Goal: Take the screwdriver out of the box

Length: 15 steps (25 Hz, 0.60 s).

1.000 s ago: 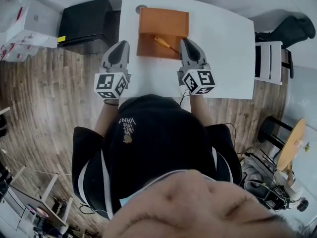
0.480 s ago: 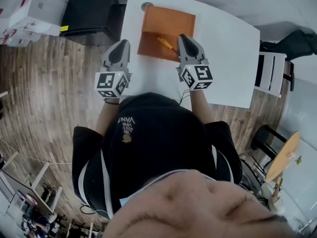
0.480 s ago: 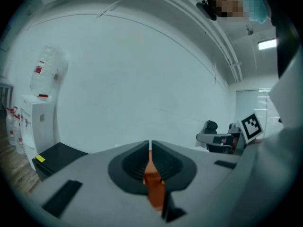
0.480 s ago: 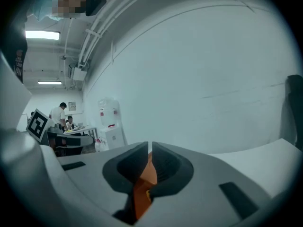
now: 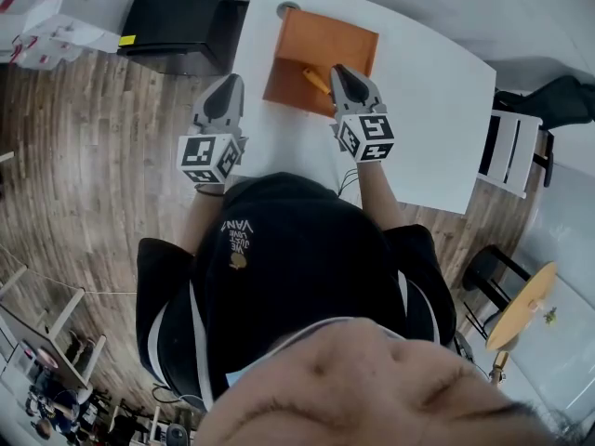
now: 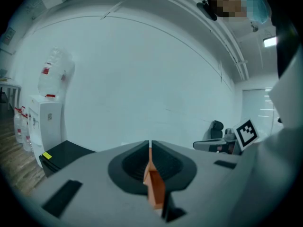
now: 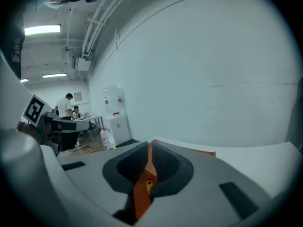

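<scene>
A shallow orange rectangular box (image 5: 327, 37) lies on the white tabletop (image 5: 429, 110), near its far edge. Inside the box, towards its near right corner, the yellow-handled screwdriver (image 5: 315, 79) lies slantwise on the floor of the box, its slim metal shaft running towards the near wall.

The right gripper (image 5: 341, 72) reaches over the box's near right corner, its tip just beside the screwdriver. In the right gripper view its jaws are pressed together with nothing gripped, and only a thin slit shows orange beyond them.

The left gripper (image 5: 229, 82) hangs to the left of the box, well apart from it, at the tabletop's left edge. Its jaws are likewise closed and empty.

A black cabinet (image 5: 177, 21) stands on the wooden floor (image 5: 93, 175), left of the box and beyond the tabletop's edge.
</scene>
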Available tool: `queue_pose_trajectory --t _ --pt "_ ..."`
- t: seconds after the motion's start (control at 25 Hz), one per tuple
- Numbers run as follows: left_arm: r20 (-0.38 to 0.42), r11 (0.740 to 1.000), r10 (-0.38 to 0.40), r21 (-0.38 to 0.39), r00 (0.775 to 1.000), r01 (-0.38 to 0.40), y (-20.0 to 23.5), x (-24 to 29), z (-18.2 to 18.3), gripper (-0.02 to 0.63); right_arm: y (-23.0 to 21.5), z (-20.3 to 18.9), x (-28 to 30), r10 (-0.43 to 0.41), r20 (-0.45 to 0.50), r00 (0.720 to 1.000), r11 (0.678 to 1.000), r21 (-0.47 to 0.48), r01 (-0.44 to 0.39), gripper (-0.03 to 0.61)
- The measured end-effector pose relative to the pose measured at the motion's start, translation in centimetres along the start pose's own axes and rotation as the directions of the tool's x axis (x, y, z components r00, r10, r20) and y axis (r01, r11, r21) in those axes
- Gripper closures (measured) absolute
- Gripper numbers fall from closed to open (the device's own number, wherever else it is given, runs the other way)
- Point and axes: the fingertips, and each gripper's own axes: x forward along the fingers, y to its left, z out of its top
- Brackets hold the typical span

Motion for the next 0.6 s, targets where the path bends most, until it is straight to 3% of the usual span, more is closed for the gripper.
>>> queue_pose_trajectory --t 0.6 --pt "-0.009 0.999 0.029 -0.020 1.000 -0.030 1.2 -0.3 -0.6 0.586 -0.1 -5.4 2.4 0.038 -0.193 0.980 0.999 0.005 -0.038 0.565"
